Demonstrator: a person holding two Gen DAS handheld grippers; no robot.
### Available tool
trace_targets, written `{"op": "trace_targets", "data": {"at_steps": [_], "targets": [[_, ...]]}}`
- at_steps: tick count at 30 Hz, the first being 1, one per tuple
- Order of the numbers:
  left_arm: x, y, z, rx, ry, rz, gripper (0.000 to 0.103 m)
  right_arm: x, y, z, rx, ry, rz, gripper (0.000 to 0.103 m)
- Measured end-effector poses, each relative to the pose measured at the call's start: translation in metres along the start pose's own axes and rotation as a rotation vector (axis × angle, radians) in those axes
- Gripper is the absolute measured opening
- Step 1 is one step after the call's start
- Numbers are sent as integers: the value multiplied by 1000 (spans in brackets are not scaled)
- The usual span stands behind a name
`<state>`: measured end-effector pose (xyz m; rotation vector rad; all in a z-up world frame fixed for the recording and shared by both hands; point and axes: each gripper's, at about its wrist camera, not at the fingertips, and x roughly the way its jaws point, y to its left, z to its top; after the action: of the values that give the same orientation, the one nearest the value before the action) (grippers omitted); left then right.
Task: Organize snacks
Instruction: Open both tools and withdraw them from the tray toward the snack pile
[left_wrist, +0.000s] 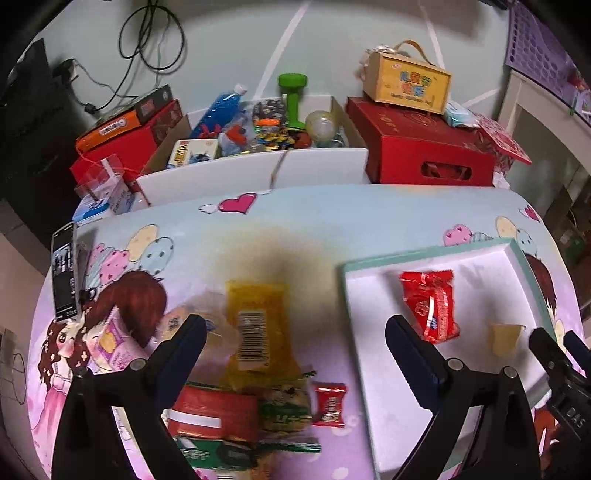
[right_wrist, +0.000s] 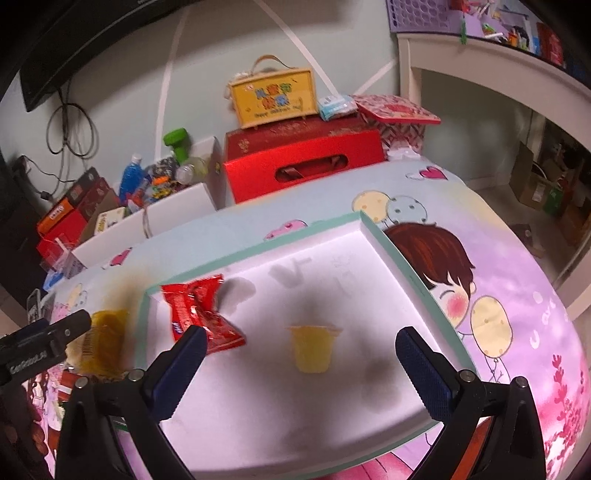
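Note:
A white tray with a mint-green rim (left_wrist: 424, 254) (right_wrist: 280, 236) lies on the cartoon-print tablecloth. Inside it are a red snack packet (left_wrist: 430, 308) (right_wrist: 201, 314) and a yellow jelly cup (left_wrist: 504, 338) (right_wrist: 314, 349). My left gripper (left_wrist: 295, 332) is open above a pile of snacks left of the tray: a yellow packet (left_wrist: 255, 332) (right_wrist: 103, 343), a small red candy (left_wrist: 329, 404), a red-and-white packet (left_wrist: 214, 410) and a green packet (left_wrist: 286, 408). My right gripper (right_wrist: 301, 343) hangs open over the tray, with the jelly cup between its fingers' line and nothing held.
Behind the table stand a white box of clutter (left_wrist: 258, 166), red boxes (left_wrist: 424, 147) (right_wrist: 303, 162) and a yellow case with a handle (left_wrist: 406, 81) (right_wrist: 273, 96). A phone (left_wrist: 65, 273) lies at the table's left edge. White shelving (right_wrist: 480, 59) is at the right.

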<state>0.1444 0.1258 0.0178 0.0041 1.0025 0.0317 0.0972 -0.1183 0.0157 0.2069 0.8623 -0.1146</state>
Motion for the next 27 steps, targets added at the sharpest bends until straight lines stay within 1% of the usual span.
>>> {"op": "trace_targets", "data": {"at_steps": [2, 7, 11, 14, 23, 27], "targets": [[-3, 7, 1, -10, -6, 9, 97, -5, 5, 1, -9, -13, 17, 103], [-15, 21, -2, -27, -15, 0, 97, -17, 23, 2, -56, -53, 58, 103], [-28, 32, -6, -38, -42, -7, 97, -20, 41, -1, -97, -58, 82, 103], [-35, 47, -12, -67, -45, -12, 97, -24, 54, -4, -112, -61, 128, 103], [-56, 89, -38, -157, -47, -5, 97, -43, 96, -16, -158, -85, 250, 103], [-60, 109, -56, -218, -29, -13, 97, -46, 118, -26, -209, -76, 264, 103]]}}
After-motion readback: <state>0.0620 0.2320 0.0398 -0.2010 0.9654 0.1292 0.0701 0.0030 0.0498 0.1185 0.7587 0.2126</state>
